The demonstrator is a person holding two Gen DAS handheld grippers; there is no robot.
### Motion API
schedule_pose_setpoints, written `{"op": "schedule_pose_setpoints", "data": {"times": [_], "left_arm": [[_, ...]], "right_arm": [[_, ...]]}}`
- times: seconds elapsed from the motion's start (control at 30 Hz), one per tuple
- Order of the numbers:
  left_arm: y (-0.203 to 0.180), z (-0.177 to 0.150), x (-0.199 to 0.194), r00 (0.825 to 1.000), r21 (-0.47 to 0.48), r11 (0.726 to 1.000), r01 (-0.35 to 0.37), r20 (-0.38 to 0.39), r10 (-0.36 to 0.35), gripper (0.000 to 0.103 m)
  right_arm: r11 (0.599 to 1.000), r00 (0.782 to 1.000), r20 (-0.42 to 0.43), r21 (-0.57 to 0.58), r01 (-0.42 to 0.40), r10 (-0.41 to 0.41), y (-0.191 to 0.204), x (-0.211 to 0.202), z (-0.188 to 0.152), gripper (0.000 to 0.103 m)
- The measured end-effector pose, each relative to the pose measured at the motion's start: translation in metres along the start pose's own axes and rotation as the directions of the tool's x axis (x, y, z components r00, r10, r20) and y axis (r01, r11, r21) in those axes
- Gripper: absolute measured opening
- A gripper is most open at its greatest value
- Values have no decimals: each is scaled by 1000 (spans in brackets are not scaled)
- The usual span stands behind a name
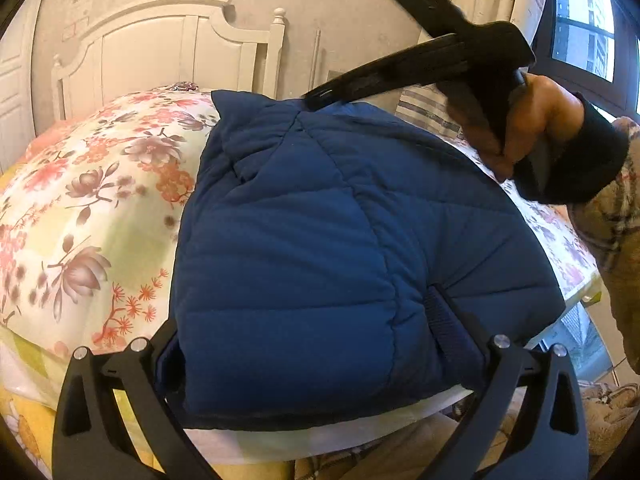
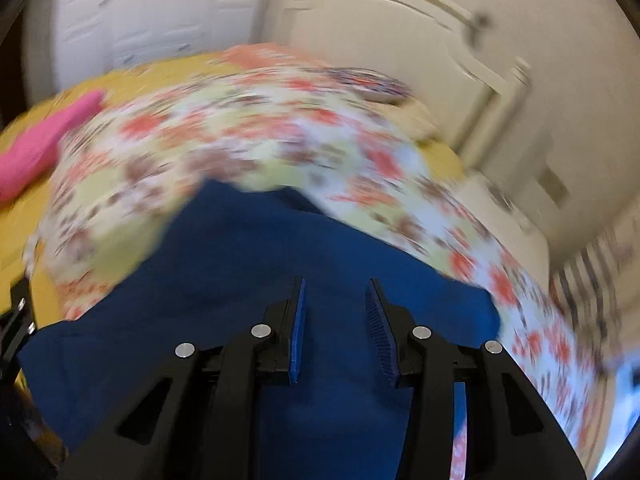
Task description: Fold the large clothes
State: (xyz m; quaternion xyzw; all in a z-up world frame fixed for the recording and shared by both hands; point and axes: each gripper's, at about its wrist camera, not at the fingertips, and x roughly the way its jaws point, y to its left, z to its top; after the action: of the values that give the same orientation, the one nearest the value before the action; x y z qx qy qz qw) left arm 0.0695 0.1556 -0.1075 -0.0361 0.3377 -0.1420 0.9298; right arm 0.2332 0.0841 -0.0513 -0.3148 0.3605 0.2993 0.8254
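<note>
folded blue puffer jacket (image 1: 320, 248) lies on the floral quilt (image 1: 92, 200) on the bed, white headboard (image 1: 160, 44) behind. left gripper (image 1: 320, 360) straddles jacket's near end, jaws wide, fabric bulging between them; can't tell if pads press. right gripper (image 2: 338, 332) over the jacket, jaws apart, nothing between, person's hand (image 1: 536, 128) holding it. right view blurred.

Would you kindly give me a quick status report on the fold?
Left gripper open wide, straddling the folded blue jacket. Right gripper open, empty, above jacket. Nothing in the way.
</note>
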Motion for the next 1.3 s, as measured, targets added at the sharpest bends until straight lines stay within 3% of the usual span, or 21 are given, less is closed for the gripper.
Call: {"op": "schedule_pose_setpoints", "data": {"times": [0.07,0.13,0.23,0.4,0.57,0.63,0.73,0.8,0.87,0.93,1.0,1.03,1.1,1.13,1.2,1.27,1.3], "left_arm": [[1,-1,-3,1000,-3,1000,-4,1,4,101],[-1,-3,-6,1000,-4,1000,-8,0,8,101],[0,-5,-7,1000,-13,1000,2,2,-2,101],[-1,-6,-10,1000,-17,1000,3,5,-3,101],[-1,-7,-8,1000,-14,1000,1,-1,-1,101],[0,-6,-7,1000,-17,1000,5,-1,-5,101],[1,-6,-7,1000,-20,1000,7,-2,-7,101],[1,-6,-8,1000,-21,1000,5,0,-5,101],[1,-7,-9,1000,-21,1000,5,2,-5,101],[1,-7,-9,1000,-23,1000,8,4,-8,101],[1,-7,-9,1000,-25,1000,11,4,-11,101],[2,-7,-9,1000,-26,1000,11,4,-11,101],[4,-6,-8,1000,-26,1000,10,3,-10,101],[4,-6,-7,1000,-28,1000,10,3,-10,101],[5,-5,-6,1000,-29,1000,10,-6,-10,101],[5,-4,-7,1000,-24,1000,7,-11,-7,101],[5,-3,-6,1000,-25,1000,6,-13,-6,101]], "right_arm": [[987,994,-39,-131,93,-99,30,20,3,44],[973,990,-78,-208,101,-119,47,33,5,40],[973,987,-94,-206,106,-127,46,31,10,40],[986,998,5,-151,64,-64,51,3,15,40],[965,991,-36,-234,119,-131,75,19,8,40],[969,997,-4,-236,75,-78,76,5,10,40],[984,998,69,-176,2,10,60,-22,12,40],[996,990,139,-78,46,-34,30,-37,13,40],[996,985,154,64,62,-72,-10,-40,9,40],[961,986,156,275,15,-60,-68,-35,-5,40],[873,991,109,487,16,-79,-129,-14,-29,40],[843,994,73,538,30,-82,-148,-1,-39,41],[810,1000,-6,586,10,-8,-167,35,-60,41],[802,995,-23,594,-65,97,-169,57,-70,41],[837,999,-15,545,-35,51,-160,51,-69,41],[844,999,-42,536,-3,30,-152,36,-59,41],[851,1000,-13,525,-5,13,-143,17,-52,41]]}}
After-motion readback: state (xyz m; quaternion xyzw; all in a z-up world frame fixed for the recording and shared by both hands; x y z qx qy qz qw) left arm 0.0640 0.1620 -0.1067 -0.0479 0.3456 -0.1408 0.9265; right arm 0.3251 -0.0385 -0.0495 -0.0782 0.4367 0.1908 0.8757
